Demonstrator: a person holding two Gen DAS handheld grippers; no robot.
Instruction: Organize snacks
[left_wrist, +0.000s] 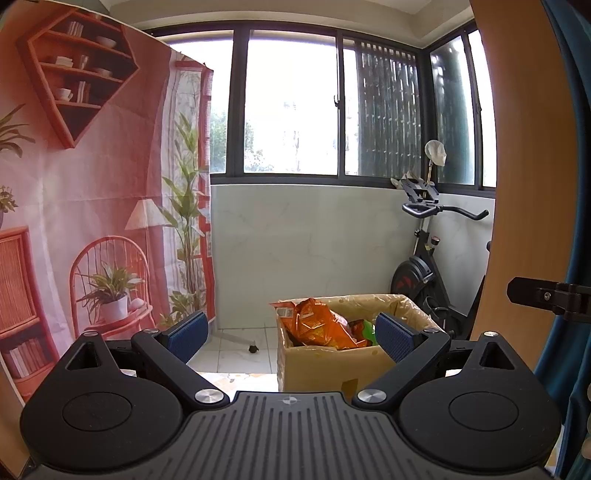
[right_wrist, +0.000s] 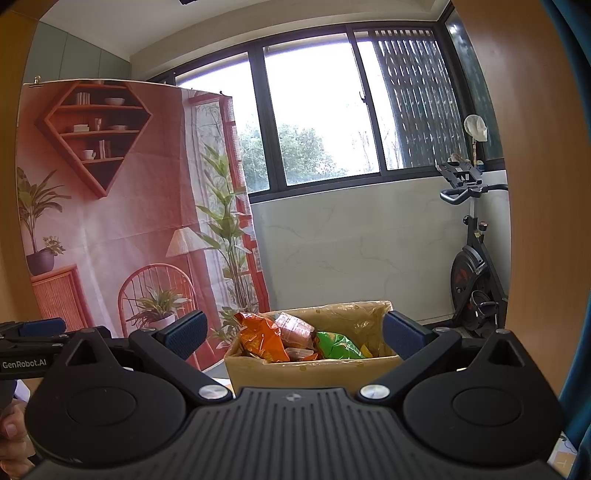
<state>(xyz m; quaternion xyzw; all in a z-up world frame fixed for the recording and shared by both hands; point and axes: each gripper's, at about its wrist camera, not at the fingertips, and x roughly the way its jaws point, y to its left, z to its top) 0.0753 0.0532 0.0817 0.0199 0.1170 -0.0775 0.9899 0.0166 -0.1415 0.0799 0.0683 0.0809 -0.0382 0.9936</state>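
Left wrist view: black gripper body fills the foreground; left gripper (left_wrist: 291, 332) has its blue-padded fingers (left_wrist: 186, 334) spread wide, released, nothing between them. Beyond, a cardboard box (left_wrist: 321, 373) w/ open top stands on a pale surface, lined w/ clear plastic. Inside: an orange snack bag (left_wrist: 317, 325) sticking up above the rim, plus a green bag (left_wrist: 368, 328) partly hidden behind the right finger. Right gripper's tip (left_wrist: 546, 295) shows at the right edge, against a wooden panel (left_wrist: 524, 166).

Right wrist view: right gripper (right_wrist: 295, 334) likewise spread, empty. Box sits dead ahead, betw. the fingers but well beyond them. Contents clearer: orange bag at left, a pinkish-clear packet (right_wrist: 293, 325) in the middle, green bag at right. Left gripper appears at the left edge, w/ a person's hand (right_wrist: 13, 443) below it.

Step in hand (judgement): snacks lie in the box, neither tool holds any. That fits snacks waiting to be taken out and sorted, or snacks now gathered in; frames don't settle which. Any approach to the box calls for clearing its near rim and the loose plastic liner.

Surroundings: printed room backdrop (right_wrist: 129, 221) at left, exercise bike (right_wrist: 476, 258) at right, window behind. Nothing stands betw. grippers and box.
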